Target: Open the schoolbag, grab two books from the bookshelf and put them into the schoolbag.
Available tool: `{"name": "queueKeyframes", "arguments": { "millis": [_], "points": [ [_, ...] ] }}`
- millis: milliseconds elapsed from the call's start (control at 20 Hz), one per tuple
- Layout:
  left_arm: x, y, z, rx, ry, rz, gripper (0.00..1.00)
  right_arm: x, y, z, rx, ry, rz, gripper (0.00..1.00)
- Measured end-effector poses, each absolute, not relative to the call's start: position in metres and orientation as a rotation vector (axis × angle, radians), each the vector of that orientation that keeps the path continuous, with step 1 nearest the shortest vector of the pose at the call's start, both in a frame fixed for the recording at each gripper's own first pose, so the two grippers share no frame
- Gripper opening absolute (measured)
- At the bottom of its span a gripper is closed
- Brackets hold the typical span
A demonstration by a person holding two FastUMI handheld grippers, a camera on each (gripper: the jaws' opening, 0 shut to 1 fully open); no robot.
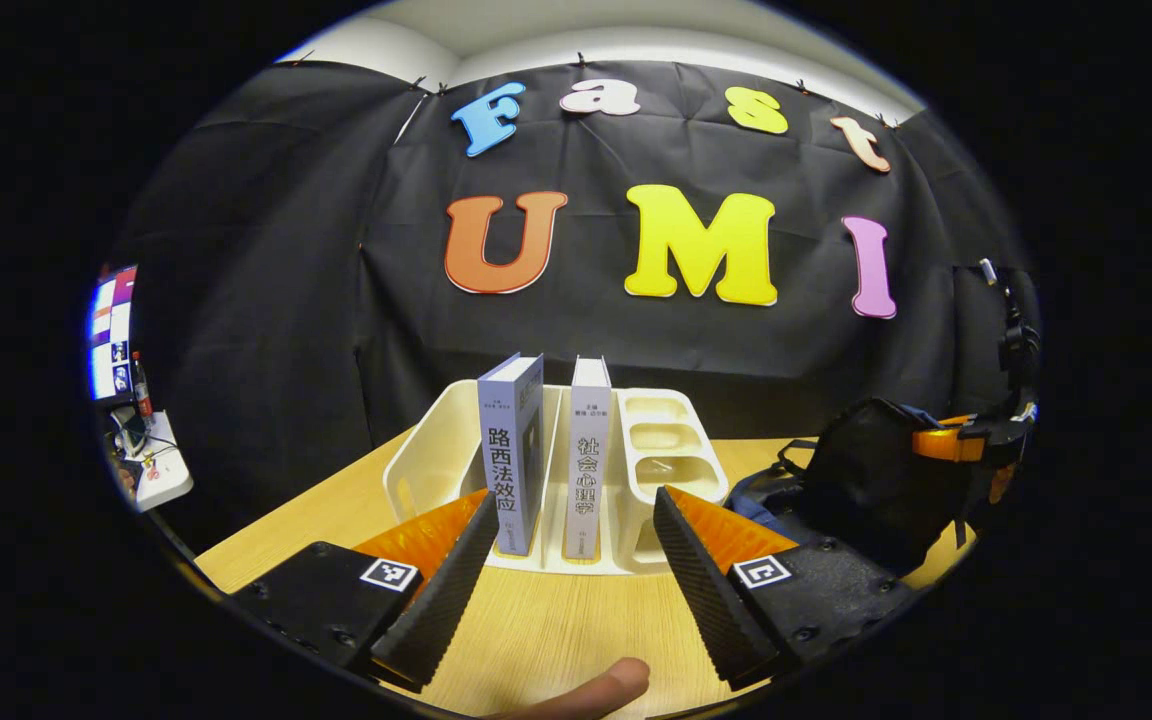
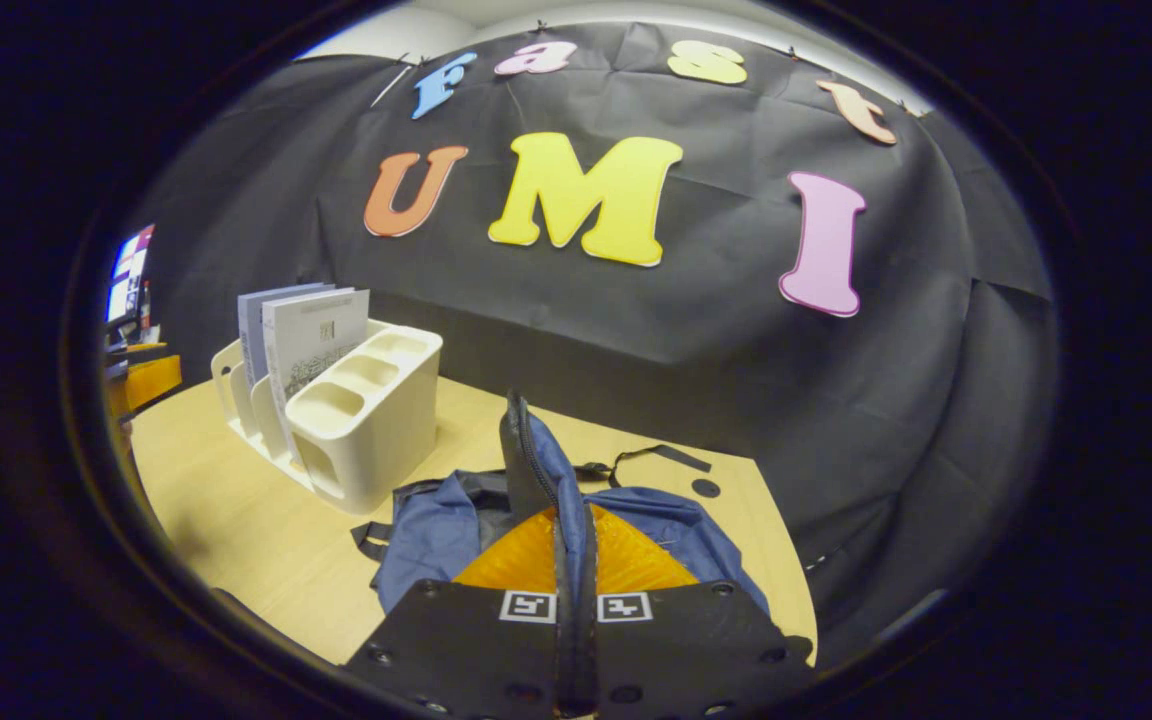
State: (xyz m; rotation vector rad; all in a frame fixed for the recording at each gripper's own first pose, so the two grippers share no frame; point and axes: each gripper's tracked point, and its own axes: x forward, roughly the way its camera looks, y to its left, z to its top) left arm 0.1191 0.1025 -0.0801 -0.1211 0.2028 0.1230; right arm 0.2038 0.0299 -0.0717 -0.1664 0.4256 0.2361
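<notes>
We see a table (image 1: 556, 630) of pale wood-look board with a smooth, faintly grained, matt top, and on it a bookshelf (image 1: 671, 440) of cream plastic, smooth with a soft sheen. The two books (image 1: 546, 455) have smooth paper covers, while the schoolbag (image 2: 671, 530) is soft blue woven cloth, matt and creased, with black trim.

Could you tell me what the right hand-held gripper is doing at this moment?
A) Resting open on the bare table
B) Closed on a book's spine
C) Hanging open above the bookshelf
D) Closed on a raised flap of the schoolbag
D: in the right gripper view the right hand-held gripper has its fingers pressed together on an upright zippered flap of the blue schoolbag, while both books stand in the bookshelf.
</notes>
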Motion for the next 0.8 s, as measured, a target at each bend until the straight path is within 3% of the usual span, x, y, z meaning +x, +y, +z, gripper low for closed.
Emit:
{"name": "queueKeyframes", "arguments": {
  "millis": [800],
  "points": [
    [0.27, 0.103, -0.017, -0.089, 0.306, 0.035, 0.98, 0.223, -0.047, -0.024, -0.044, 0.392, 0.275, 0.0]
  ]
}}
